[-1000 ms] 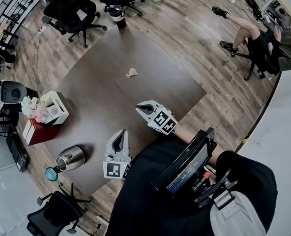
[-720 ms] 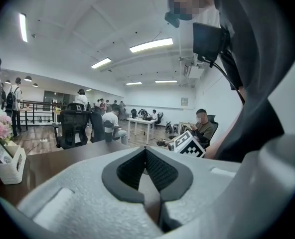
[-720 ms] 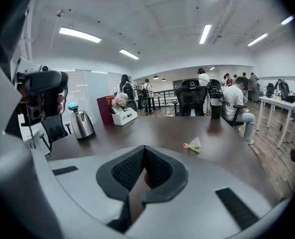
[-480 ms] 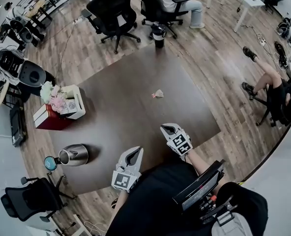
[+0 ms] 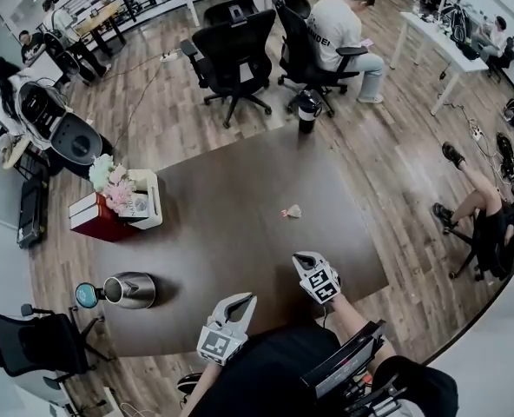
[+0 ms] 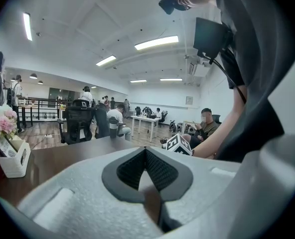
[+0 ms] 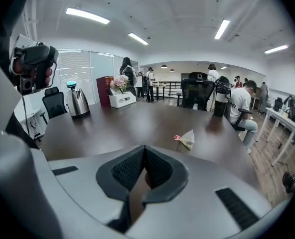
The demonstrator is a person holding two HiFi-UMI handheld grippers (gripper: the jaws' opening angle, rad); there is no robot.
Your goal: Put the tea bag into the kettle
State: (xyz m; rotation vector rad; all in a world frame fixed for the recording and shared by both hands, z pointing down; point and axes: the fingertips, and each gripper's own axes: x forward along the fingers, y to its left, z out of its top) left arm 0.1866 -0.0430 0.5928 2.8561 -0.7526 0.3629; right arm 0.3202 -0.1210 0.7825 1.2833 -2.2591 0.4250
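Both closed and empty: our left gripper (image 5: 240, 301), right gripper (image 5: 305, 257); ahead of the latter, a pale pyramid tea bag (image 7: 187, 139), red-tagged.

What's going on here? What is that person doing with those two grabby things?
A person at the near edge of the dark brown table holds grey tongs in each hand. The left tongs and the right tongs are both shut and empty. The small pyramid-shaped tea bag with a red tag lies untouched on the table, ahead of the right tongs. The shiny steel kettle waits at the table's left end. Nothing has been picked up yet.
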